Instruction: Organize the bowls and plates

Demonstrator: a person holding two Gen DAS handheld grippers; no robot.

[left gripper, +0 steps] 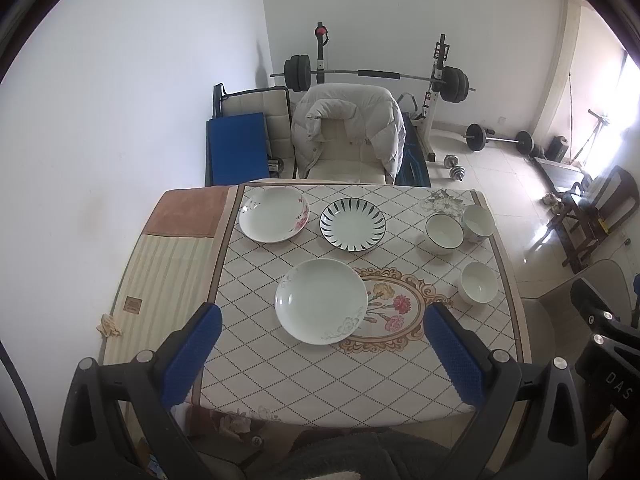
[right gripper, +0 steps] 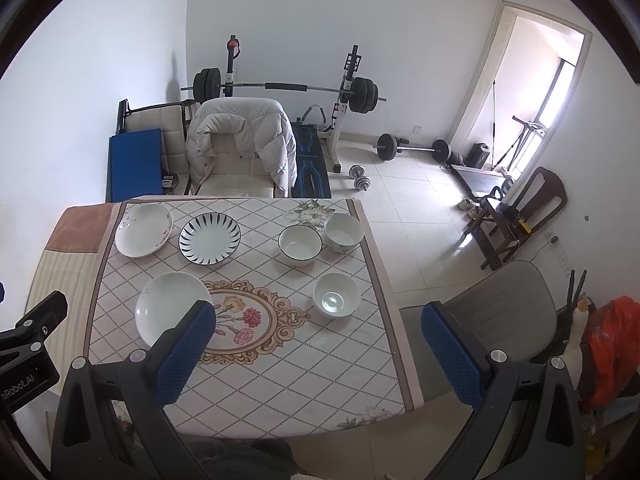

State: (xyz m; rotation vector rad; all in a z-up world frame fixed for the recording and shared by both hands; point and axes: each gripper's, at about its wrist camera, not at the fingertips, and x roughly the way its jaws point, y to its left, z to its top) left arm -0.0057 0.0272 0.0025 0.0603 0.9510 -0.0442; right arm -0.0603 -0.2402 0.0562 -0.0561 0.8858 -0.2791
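Note:
Three plates lie on the table's cloth (left gripper: 280, 360): a plain white plate (left gripper: 321, 301) (right gripper: 172, 306) nearest, a plate with pink flowers (left gripper: 274, 214) (right gripper: 144, 230) at the far left, and a black-striped plate (left gripper: 353, 224) (right gripper: 210, 239) beside it. Three bowls stand at the right: a dark-rimmed bowl (left gripper: 444, 234) (right gripper: 300, 245), a patterned bowl (left gripper: 478, 223) (right gripper: 343, 232) touching it, and a white bowl (left gripper: 478, 283) (right gripper: 336, 294) nearer. My left gripper (left gripper: 322, 350) is open and empty, high above the near edge. My right gripper (right gripper: 320, 356) is open and empty, over the table's right edge.
A chair with a white jacket (left gripper: 348, 132) stands behind the table. A weight bench and barbell (left gripper: 372, 76) are against the back wall, with dumbbells (right gripper: 412, 148) on the floor. A grey chair (right gripper: 500, 312) sits right of the table. A striped mat (left gripper: 168, 272) covers the table's left part.

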